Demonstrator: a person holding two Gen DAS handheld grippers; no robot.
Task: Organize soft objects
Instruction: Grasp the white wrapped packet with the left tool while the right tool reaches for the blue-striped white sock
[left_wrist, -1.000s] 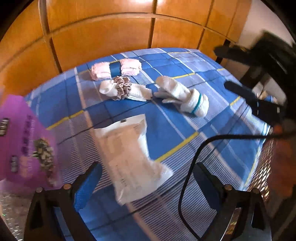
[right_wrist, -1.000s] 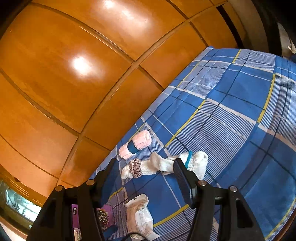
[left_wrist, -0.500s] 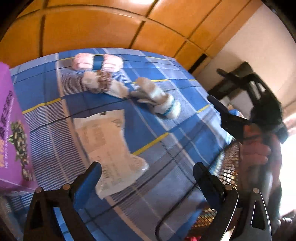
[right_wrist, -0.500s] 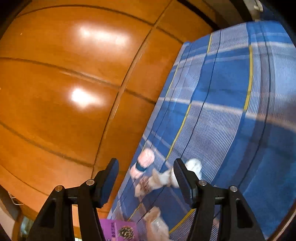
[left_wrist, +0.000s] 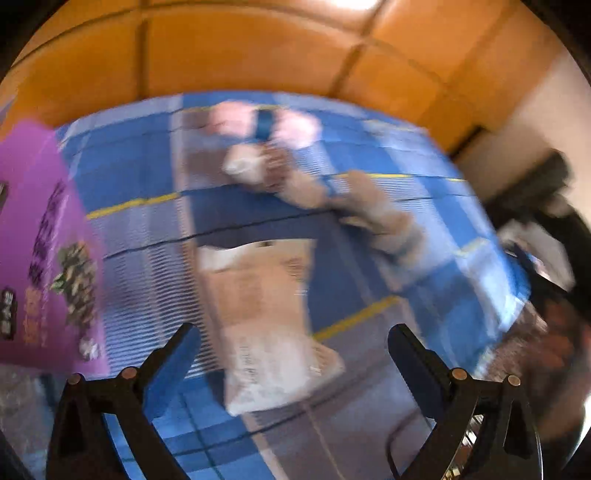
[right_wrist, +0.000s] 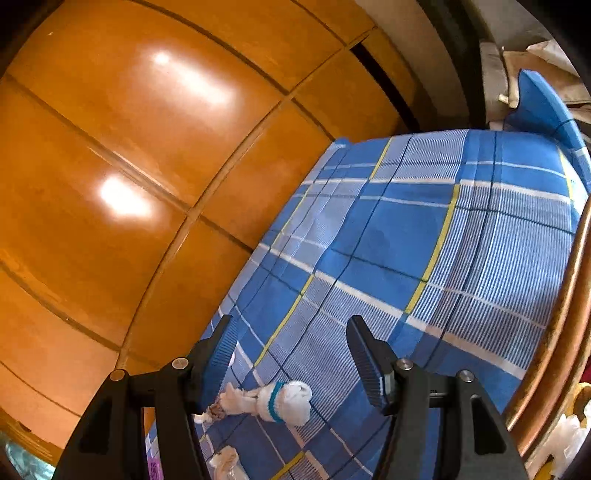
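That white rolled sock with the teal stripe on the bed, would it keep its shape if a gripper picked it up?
Probably, mostly. The rolled sock looks bunched into a plump bundle, so it should squash under the pads rather than slip. It likely weighs little. Its loose tail trailing to the left might dangle or unroll when lifted off the checked bedsheet.

On the bed (left_wrist: 369, 258), a packet (left_wrist: 266, 317) lies just ahead of the left claw (left_wrist: 291, 354), a box (left_wrist: 40, 258) to its left, sock bundles (left_wrist: 384, 225) beyond.
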